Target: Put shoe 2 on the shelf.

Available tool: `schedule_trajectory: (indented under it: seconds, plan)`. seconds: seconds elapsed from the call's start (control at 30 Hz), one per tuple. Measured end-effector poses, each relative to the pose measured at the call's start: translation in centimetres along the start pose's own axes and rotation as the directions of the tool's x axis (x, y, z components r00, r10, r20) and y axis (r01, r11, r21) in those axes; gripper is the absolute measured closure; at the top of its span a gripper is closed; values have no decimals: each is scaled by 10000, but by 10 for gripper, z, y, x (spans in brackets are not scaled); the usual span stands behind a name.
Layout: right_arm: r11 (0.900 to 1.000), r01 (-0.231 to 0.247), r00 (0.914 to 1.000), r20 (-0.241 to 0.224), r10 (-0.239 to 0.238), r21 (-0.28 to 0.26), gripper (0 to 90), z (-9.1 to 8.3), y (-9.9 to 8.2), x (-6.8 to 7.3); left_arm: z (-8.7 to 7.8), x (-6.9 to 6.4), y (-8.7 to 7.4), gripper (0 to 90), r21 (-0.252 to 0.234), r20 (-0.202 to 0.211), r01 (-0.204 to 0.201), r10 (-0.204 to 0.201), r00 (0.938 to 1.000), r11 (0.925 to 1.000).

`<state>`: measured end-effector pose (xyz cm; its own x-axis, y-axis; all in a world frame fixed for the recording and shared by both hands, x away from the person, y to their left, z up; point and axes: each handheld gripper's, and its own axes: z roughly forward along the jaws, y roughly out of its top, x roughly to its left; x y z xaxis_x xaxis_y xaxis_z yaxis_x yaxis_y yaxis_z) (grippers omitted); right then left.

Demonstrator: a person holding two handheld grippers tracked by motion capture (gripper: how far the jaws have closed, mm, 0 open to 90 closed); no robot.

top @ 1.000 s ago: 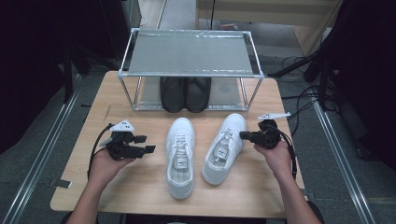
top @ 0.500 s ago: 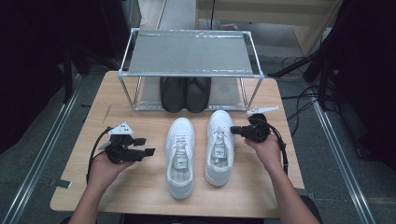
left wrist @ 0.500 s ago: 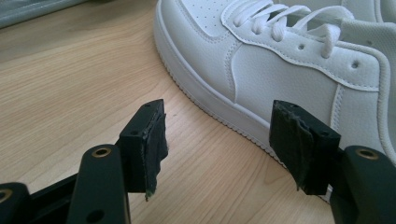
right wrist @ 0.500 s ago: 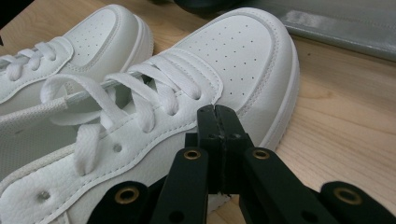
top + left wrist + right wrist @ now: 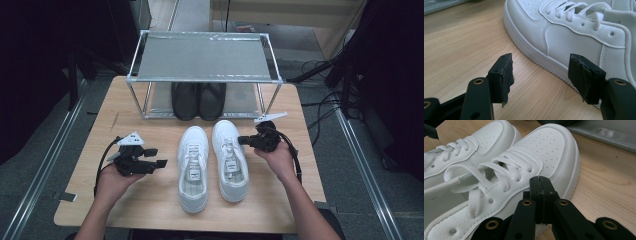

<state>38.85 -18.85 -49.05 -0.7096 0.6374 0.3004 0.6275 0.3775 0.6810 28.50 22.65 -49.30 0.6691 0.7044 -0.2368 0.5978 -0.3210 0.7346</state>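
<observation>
You sit at a pale wooden table (image 5: 150,200) under even, soft light. At twelve o'clock on it stands a metal rack (image 5: 205,57) with a grey top shelf. Grey floor (image 5: 45,165) surrounds the table, with a metal rail (image 5: 365,165) at three o'clock and black cables (image 5: 320,105) near two o'clock. Dark curtains (image 5: 45,50) hang at ten o'clock.

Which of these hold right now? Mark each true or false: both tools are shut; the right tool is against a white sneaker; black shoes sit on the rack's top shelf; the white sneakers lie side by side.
1. Both tools are shut. False: the left tool is open; the right tool is shut.
2. The right tool is against the right white sneaker. True.
3. The black shoes sit on the rack top. False: they are under it.
4. Left white sneaker lies beside the right one. True.
</observation>
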Motion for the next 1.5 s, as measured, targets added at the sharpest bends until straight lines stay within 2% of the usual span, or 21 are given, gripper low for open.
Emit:
schedule_trajectory:
  seconds: [0.1,0.17,0.27,0.43,0.53,0.7,1.07,1.13,1.2,1.3,1.37,1.43,1.5]
  plan:
    - [10000,25,9999,158,-26,20,900,-1,3,2,2,-1,1,376,60,63,-22,22,10000,10000]
    - [9998,98,9998,195,-94,-194,900,-3,7,3,2,-1,1,376,58,108,5,-5,9999,10000]
    - [9982,138,9999,-78,-143,-579,900,-4,19,8,3,0,0,374,124,127,11,-12,9999,9999]
    - [9983,515,9984,-239,-521,-282,900,12,32,17,4,1,-1,374,88,118,80,-81,9999,9999]
    - [9983,585,9979,-264,-586,-66,900,21,32,18,4,1,0,375,78,137,75,-76,9999,9999]
    - [9980,604,9973,-440,-596,166,900,26,31,18,5,-1,0,374,112,192,15,-17,9998,9999]
    - [9969,777,9962,-404,-771,142,900,29,25,21,9,-1,0,373,201,305,55,-61,9995,9998]
    - [9978,639,9959,-651,-625,190,900,29,23,20,11,-2,0,371,273,347,64,-73,9994,9996]
    - [9985,501,9945,-928,-480,201,900,29,22,20,13,-5,0,368,348,427,24,-39,9991,9994]
    - [9984,535,9963,-680,-521,186,900,28,21,25,18,-8,0,373,425,525,-77,54,9986,9991]
    - [9981,570,9964,-646,-554,232,900,28,22,26,22,-10,1,389,519,814,-79,37,9967,9986]
    - [9980,582,9963,-646,-565,253,900,28,21,26,24,-11,1,445,525,1095,-45,-13,9940,9986]
    - [9979,606,9963,-629,-592,206,900,28,21,26,26,-11,1,512,725,1284,137,-230,9915,9973]
